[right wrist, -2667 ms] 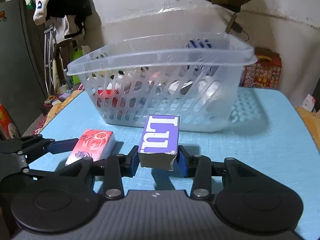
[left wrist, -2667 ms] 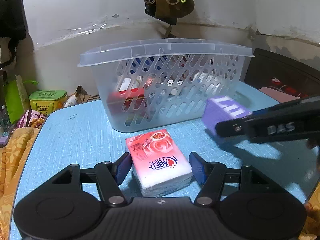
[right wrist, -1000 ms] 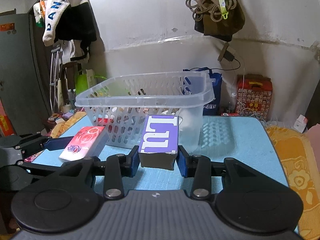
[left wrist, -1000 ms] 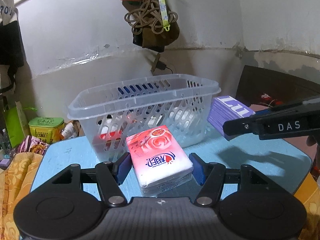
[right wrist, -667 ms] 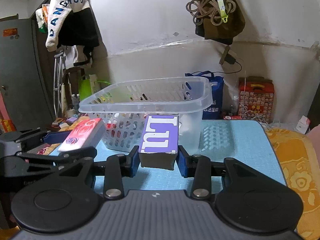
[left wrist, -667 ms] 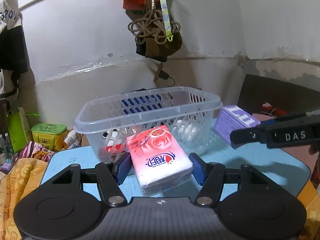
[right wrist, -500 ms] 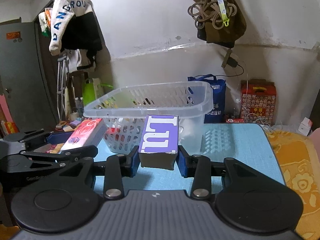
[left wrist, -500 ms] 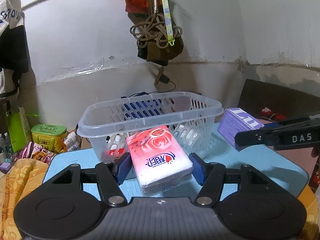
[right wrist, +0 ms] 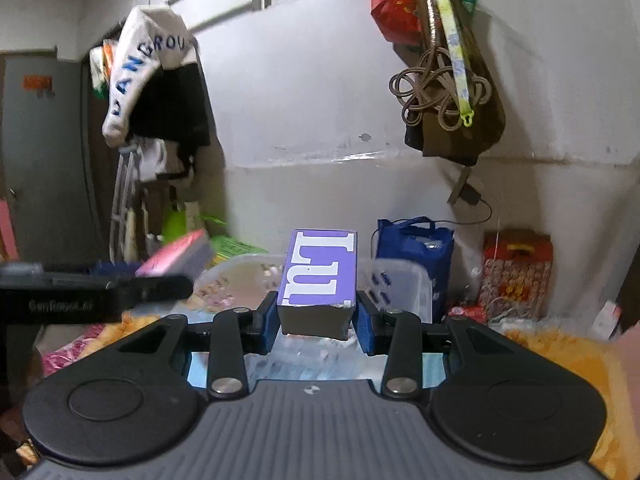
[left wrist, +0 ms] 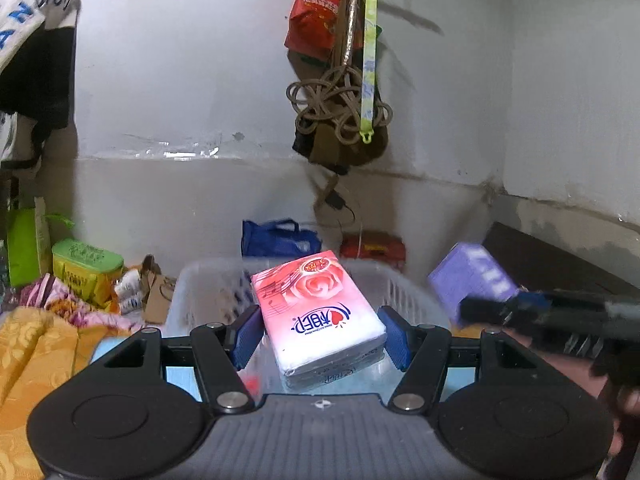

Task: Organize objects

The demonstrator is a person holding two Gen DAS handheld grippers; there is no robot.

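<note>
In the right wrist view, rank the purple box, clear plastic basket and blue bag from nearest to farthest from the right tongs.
1. Purple and white cardboard box: clamped in the right tongs.
2. Clear perforated plastic basket: just beyond and below the box.
3. Blue fabric bag: behind the basket's right end, by the white wall.

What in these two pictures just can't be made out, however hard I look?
- Basket contents: left wrist view, hidden behind the pink tissue pack and left gripper.
- Basket floor: right wrist view, blocked by the purple box in the right gripper.
- Purple box lettering: left wrist view, motion-blurred.
- Table: mostly hidden by both gripper bodies.
</note>
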